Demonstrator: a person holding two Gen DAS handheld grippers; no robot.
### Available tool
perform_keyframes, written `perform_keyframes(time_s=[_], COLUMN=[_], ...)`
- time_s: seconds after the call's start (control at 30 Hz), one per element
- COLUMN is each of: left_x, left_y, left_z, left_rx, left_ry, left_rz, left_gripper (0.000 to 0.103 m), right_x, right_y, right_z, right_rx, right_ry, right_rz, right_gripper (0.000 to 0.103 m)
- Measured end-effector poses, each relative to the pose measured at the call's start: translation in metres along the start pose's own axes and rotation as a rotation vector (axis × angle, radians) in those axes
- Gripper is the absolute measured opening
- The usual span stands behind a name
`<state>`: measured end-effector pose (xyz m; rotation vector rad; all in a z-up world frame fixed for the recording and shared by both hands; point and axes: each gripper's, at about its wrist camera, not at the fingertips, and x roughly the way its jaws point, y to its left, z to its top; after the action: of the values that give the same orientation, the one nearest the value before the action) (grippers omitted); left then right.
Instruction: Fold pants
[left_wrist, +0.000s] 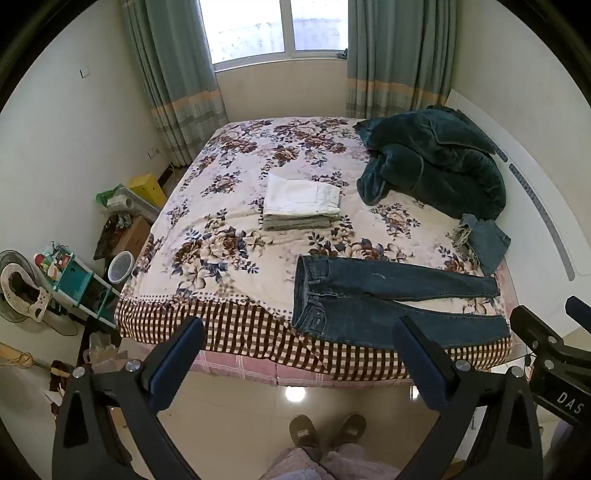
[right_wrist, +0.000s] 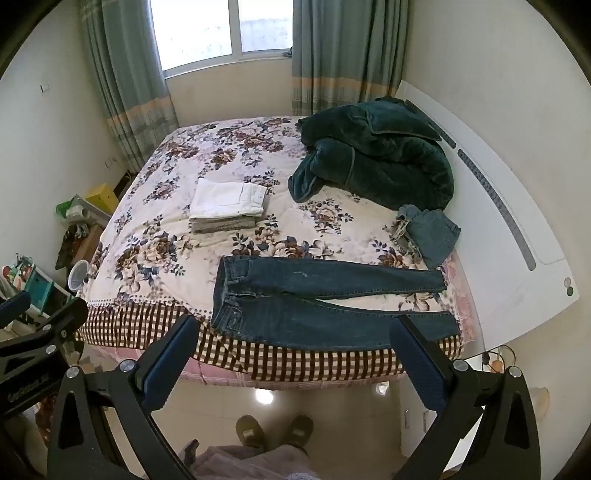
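Slippers (left_wrist: 327, 430) on tile; floral bed (left_wrist: 229, 206), curtained window (left_wrist: 273, 26).

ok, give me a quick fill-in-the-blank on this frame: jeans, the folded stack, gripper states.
1. The dark blue jeans lie spread flat on the bed with their waistband toward the ____ side of the picture.
2. The top garment of the folded stack is ____ in colour.
3. The left gripper and right gripper both have their jaws ____, holding nothing.
4. The dark green blanket lies bunched beside the ____.

Missing words: left; white; open; headboard
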<state>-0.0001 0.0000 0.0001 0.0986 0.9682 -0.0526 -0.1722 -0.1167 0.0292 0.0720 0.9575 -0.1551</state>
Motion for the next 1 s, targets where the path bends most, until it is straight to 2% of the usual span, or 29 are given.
perform_keyframes(time_s=[0.73,0.87,1.0], left_x=[-0.001,-0.004,-0.008], left_y=[0.000,0.000,0.008], left_z=[0.001,0.012,0.005], left_rx=[-0.013,-0.017,-0.034], left_ry=[-0.003,-0.005,-0.013], left_rz=[-0.001,-0.003,-0.006], left_gripper=[0.103,0.103,0.103], right_x=[-0.003,-0.008,-0.010], right_y=[0.012,0.017,0.018], right_z=[0.004,0.009,0.009], right_rx=[-0.004,-0.008,-0.007], right_ry=[-0.001,-0.002,-0.004], right_rz=[0.014,0.018,0.017], right_gripper=[0.103,0.103,0.103])
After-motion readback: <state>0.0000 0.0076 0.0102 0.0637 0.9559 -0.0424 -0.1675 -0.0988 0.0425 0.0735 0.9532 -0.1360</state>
